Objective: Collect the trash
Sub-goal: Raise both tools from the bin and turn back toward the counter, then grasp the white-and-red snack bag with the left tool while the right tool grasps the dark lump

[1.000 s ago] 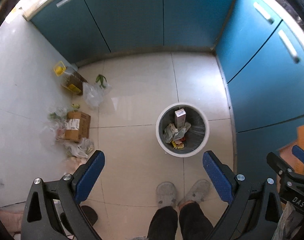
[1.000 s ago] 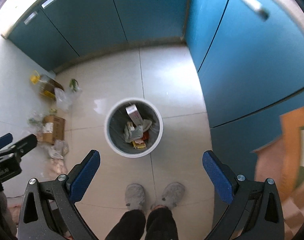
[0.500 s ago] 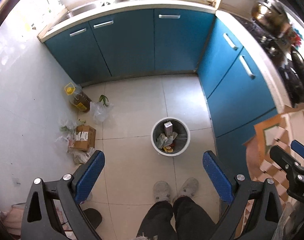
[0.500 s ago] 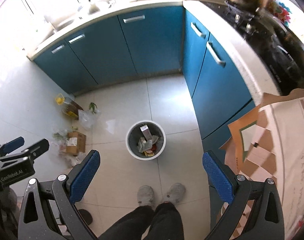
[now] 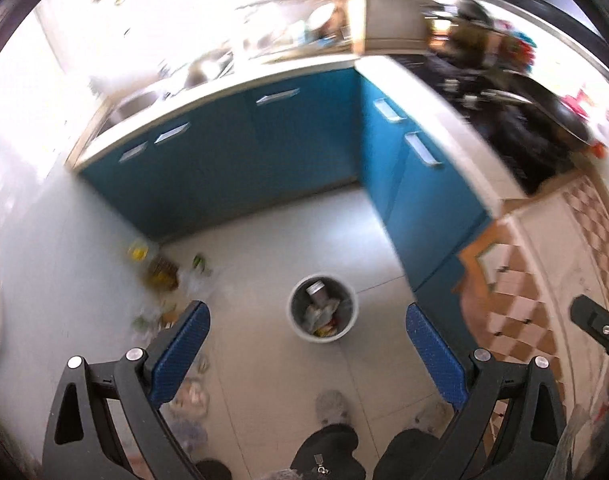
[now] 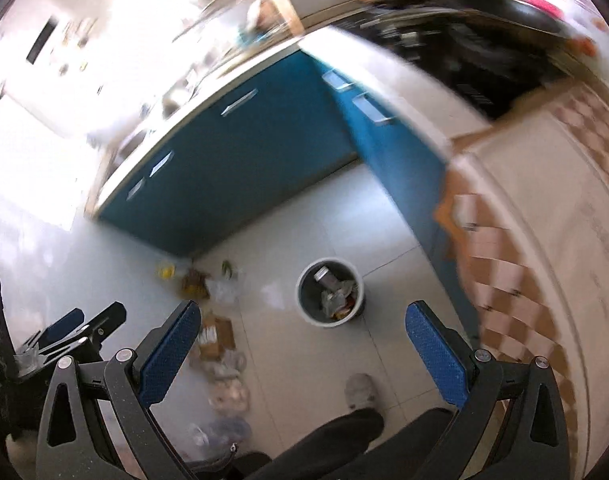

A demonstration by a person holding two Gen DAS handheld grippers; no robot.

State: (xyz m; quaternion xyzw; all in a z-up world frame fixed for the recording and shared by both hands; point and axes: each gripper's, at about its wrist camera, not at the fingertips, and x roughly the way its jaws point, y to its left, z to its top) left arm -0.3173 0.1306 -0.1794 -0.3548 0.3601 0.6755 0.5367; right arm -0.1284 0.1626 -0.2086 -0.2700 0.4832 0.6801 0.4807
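A round white trash bin (image 5: pixel 323 337) (image 6: pixel 304 308) stands on the tiled floor far below, holding a small carton and crumpled wrappers. Both grippers hang high above it. My left gripper (image 5: pixel 308 354) is open with nothing between its blue pads. My right gripper (image 6: pixel 304 350) is open and empty too. Loose litter lies along the left wall: a yellow-capped bottle (image 5: pixel 138 253), clear plastic bags (image 5: pixel 196 282) and a brown cardboard box (image 6: pixel 216 336). The frames are blurred by motion.
Blue cabinets (image 5: pixel 264 148) run along the back and the right, under a cluttered counter with a sink. A dark stove (image 5: pixel 516 120) sits at the right. The person's legs and grey slippers (image 5: pixel 332 404) are near the bottom edge. A patterned cardboard panel (image 5: pixel 544 280) fills the right.
Both grippers have risen well away from the floor. The bin looks much smaller, and the counter, sink and stove have come into view. Both stay open.
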